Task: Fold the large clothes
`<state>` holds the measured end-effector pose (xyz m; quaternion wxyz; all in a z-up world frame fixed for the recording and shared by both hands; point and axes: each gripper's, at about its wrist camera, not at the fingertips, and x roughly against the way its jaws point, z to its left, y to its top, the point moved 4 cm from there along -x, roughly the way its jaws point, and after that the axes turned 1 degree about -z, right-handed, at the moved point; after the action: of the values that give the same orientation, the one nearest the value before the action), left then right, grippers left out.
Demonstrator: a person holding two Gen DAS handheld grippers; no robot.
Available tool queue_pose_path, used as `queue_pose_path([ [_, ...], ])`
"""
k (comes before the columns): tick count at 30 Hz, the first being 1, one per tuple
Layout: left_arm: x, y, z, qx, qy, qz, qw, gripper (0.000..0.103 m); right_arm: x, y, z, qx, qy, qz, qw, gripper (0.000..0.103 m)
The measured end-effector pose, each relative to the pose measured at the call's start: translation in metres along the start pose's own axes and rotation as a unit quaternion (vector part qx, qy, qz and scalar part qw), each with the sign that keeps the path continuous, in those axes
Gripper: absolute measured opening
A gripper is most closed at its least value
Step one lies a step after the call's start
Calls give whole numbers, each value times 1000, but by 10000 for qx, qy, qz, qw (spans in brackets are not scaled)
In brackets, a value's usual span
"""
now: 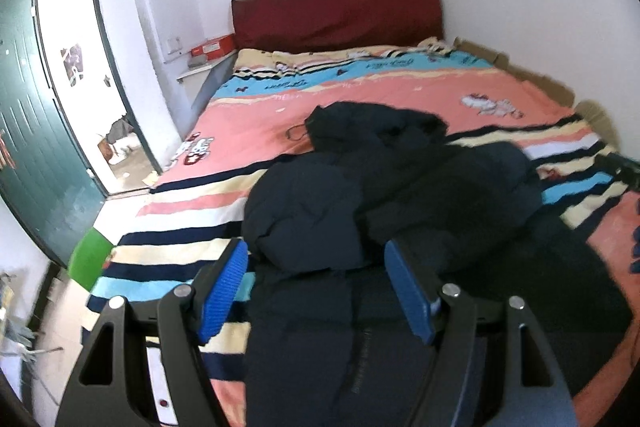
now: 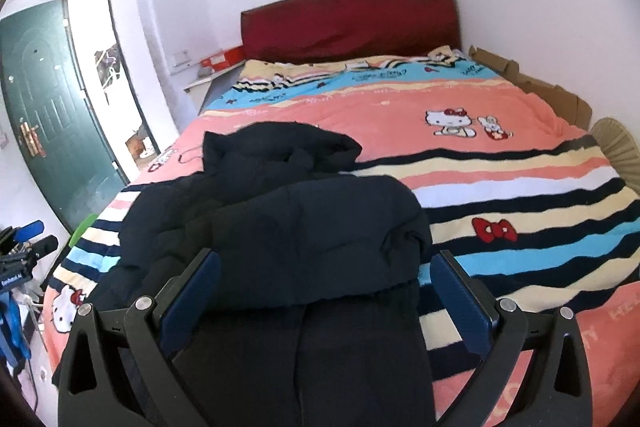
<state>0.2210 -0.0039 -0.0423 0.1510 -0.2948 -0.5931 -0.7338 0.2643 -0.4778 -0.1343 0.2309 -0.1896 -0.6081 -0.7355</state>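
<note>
Left wrist view: left gripper (image 1: 316, 291) released, straddling dark navy padded jacket (image 1: 384, 187) bunched at twelve o'clock on striped pink bed (image 1: 400, 87); right gripper (image 2: 326, 299) likewise released, likely poised to grasp.

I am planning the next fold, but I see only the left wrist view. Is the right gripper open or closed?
Observer: Open. The right gripper has its jaws spread wide. The jacket lies between them and is not pinched.
Operator: One thing is blurred for me. What is the red spot to the right of the jacket?
Observer: It is a red bow printed on the blanket, not a loose object.
</note>
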Motion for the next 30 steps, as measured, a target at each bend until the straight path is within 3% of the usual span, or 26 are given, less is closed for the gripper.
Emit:
queue_pose_path([
  [5, 22, -2, -4, 78, -372, -19, 9993, 70, 31, 6, -3, 68, -139, -298, 9994, 103],
  [12, 26, -15, 3, 322, -750, -3, 9967, 70, 59, 8, -11, -44, -225, -267, 9994, 103],
  [16, 10, -25, 14, 612, -956, 186, 9934, 70, 72, 16, -8, 35, -390, -135, 9991, 103],
  [24, -28, -33, 41, 989, -1081, 470, 9881, 70, 71, 36, 4, 262, -350, -200, 9988, 103],
  [30, -59, -26, 75, 1098, -740, 624, 9892, 70, 35, 57, 6, 340, -226, -86, 9991, 102],
])
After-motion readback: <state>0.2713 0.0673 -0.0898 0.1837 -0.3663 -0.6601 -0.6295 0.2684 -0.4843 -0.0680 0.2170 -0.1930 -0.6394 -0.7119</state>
